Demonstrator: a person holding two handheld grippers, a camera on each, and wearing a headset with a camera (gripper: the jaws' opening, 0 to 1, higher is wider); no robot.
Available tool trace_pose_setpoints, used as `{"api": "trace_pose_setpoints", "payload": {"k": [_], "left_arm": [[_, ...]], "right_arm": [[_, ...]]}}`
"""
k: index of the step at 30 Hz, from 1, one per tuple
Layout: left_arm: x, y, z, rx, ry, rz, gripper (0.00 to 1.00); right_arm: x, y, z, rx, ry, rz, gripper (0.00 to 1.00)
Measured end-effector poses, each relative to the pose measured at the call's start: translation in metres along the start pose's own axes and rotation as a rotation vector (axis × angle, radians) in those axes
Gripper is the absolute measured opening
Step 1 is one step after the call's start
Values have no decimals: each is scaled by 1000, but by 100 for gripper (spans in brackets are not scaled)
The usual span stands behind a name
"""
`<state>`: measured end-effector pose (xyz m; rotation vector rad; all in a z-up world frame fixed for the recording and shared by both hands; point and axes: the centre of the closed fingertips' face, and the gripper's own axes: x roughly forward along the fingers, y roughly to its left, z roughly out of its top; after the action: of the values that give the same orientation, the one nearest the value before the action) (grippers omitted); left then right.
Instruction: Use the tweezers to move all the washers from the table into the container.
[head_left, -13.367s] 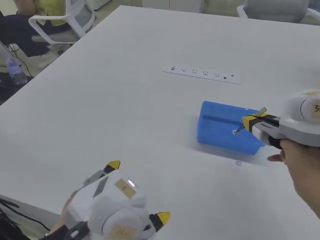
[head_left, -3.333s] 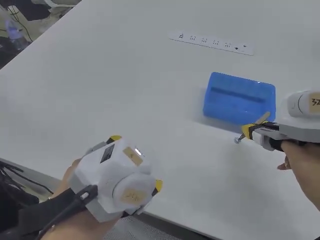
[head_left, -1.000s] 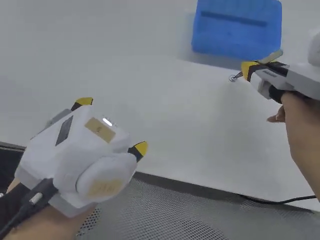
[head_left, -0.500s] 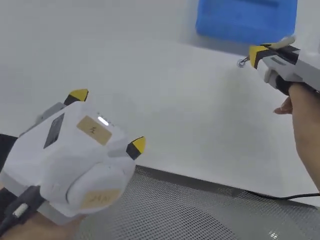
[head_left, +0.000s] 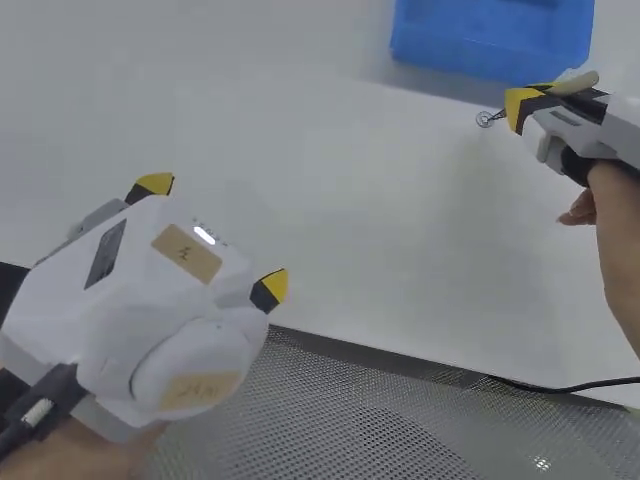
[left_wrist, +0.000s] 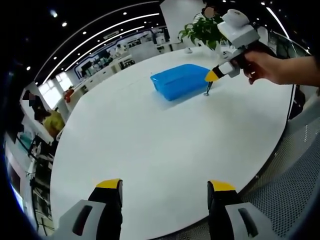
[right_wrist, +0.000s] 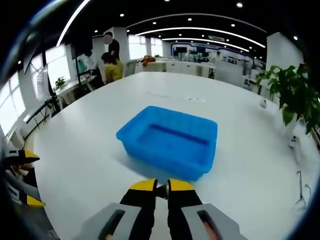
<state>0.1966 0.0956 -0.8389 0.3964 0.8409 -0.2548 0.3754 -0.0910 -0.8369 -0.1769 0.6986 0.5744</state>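
Observation:
A blue container (head_left: 490, 35) stands on the white table (head_left: 350, 190); it also appears in the right gripper view (right_wrist: 170, 137). My right gripper (head_left: 520, 103) is just in front of it, shut on thin tweezers (head_left: 498, 115). A small metal washer (head_left: 487, 119) sits at the tweezer tips; whether it is off the table I cannot tell. In the right gripper view the right gripper (right_wrist: 161, 188) has its jaws pressed together. My left gripper (head_left: 212, 235) hovers open and empty near the table's front edge, its jaws wide apart in the left gripper view (left_wrist: 164, 187).
A grey mesh surface (head_left: 400, 420) lies below the table's near edge, with a black cable (head_left: 560, 385) along it. Chairs, plants and people stand far off in the room.
Earlier the tweezers were over the container; now their tips are at the table in front of it. The head camera has tilted down. The left gripper has drawn back toward the near edge.

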Motion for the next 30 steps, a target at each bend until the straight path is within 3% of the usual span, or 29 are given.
{"api": "trace_pose_setpoints", "payload": {"k": [10, 15, 21, 30], "left_arm": [[1, 0, -2, 2, 11, -1, 69], [1, 1, -2, -2, 8, 3, 69], [0, 1, 1, -4, -8, 4, 70], [-2, 3, 6, -10, -38, 16, 71]], "right_arm": [[5, -2, 0, -9, 21, 10, 4], [8, -1, 1, -65, 67, 7, 3], [7, 3, -1, -94, 66, 13, 2], [0, 5, 7, -8, 44, 61, 2]]}}
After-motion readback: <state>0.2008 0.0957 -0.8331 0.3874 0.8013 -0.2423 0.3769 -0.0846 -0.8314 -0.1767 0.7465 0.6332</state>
